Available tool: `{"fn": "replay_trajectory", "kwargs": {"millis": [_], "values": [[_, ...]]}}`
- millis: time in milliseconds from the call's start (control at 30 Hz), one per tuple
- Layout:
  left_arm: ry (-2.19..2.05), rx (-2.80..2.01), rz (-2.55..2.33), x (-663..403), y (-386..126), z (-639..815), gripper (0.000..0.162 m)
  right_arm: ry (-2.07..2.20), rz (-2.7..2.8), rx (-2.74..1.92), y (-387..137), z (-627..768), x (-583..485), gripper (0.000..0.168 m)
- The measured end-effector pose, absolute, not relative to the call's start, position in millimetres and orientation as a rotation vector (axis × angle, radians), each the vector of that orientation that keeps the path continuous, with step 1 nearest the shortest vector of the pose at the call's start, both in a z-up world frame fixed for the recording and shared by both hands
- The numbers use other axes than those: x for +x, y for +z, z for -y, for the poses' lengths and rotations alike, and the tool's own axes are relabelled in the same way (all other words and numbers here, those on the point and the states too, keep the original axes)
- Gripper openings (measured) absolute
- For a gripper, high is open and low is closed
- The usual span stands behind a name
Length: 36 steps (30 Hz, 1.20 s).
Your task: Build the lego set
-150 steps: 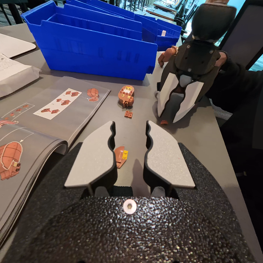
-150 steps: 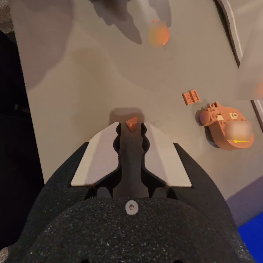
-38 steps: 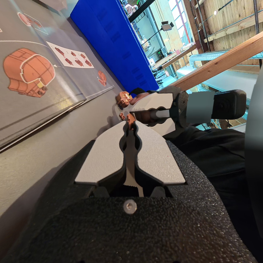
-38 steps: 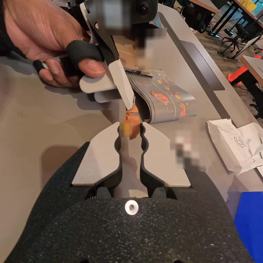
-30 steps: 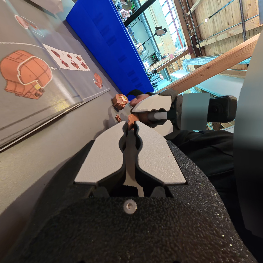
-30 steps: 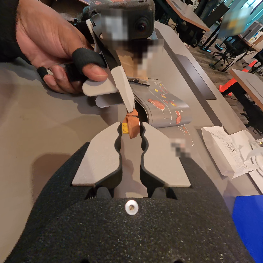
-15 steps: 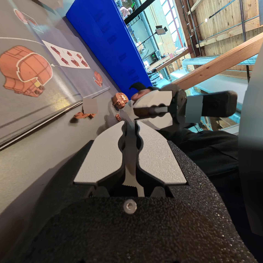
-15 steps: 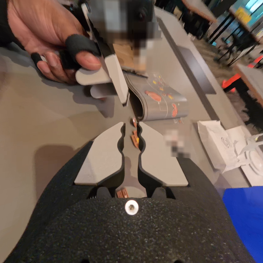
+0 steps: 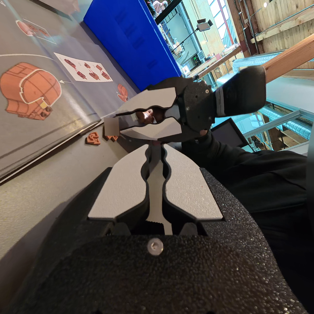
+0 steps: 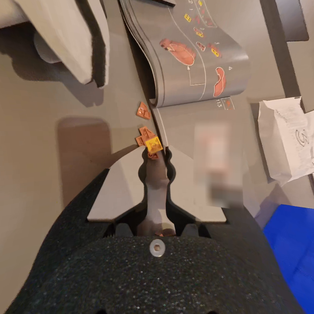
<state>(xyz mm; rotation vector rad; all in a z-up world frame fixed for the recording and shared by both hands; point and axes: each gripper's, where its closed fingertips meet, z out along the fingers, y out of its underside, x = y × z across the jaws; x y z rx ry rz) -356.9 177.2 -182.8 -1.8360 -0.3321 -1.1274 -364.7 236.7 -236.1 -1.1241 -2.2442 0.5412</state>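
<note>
A brown and yellow lego piece (image 10: 150,141) lies on the grey table against the booklet's edge, and a small brown wedge (image 10: 143,113) lies just beyond it. Both show in the left wrist view as small brown pieces (image 9: 92,138). My right gripper (image 10: 154,150) points down with its jaws a little apart and its tips right at the brown and yellow piece, holding nothing. It also shows in the left wrist view (image 9: 119,123). My left gripper (image 9: 155,148) is empty, with its jaws only narrowly apart, and hangs above the table. A brown lego assembly (image 9: 146,116) shows behind the right gripper's fingers.
The open instruction booklet (image 9: 42,76) lies left of the pieces and also shows in the right wrist view (image 10: 195,68). A blue bin (image 9: 132,42) stands behind it. A white paper bag (image 10: 285,141) lies by the booklet. A person's black sleeve (image 9: 246,178) is at the right. Some 8 cm of space lies between my two pairs of fingers.
A second ago both grippers pinched the brown and yellow piece together in the air. The pieces now lie on the table by the booklet, and the right gripper has tipped down over them.
</note>
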Motion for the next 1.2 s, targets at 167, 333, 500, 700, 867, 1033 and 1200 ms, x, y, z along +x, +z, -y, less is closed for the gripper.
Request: {"fn": "replay_trajectory", "kwargs": {"millis": [167,333,500,700,867,1033,1200], "values": [[-1.122,-1.841,0.319,-355.7,-181.7,-176.6,0.01,0.608,2.301,-1.18,-240.7,-236.7,-368.7,0.022],[-1.111,-1.865,0.316,-355.4,-185.9,-176.6,0.01,0.599,2.344,-1.16,-244.4,-231.2,-368.5,0.022],[-1.075,-1.893,0.313,-357.5,-190.0,-177.1,0.01,0.579,2.358,-1.052,-245.0,-222.8,-364.6,0.007],[-1.071,-1.894,0.329,-358.8,-191.2,-177.7,0.01,0.577,2.157,-0.709,-217.9,-210.5,-361.0,0.006],[-1.214,-1.797,0.381,-353.5,-182.1,-178.6,0.012,0.455,1.945,-0.428,-189.1,-202.6,-362.6,0.007],[-1.32,-1.702,0.441,-354.1,-174.8,-179.4,0.019,0.353,1.816,-0.257,-176.1,-195.7,-361.4,0.007],[-1.431,-1.633,0.451,-346.2,-169.0,-179.6,0.018,0.27,1.73,-0.12,-170.1,-184.5,-359.4,0.006]]}}
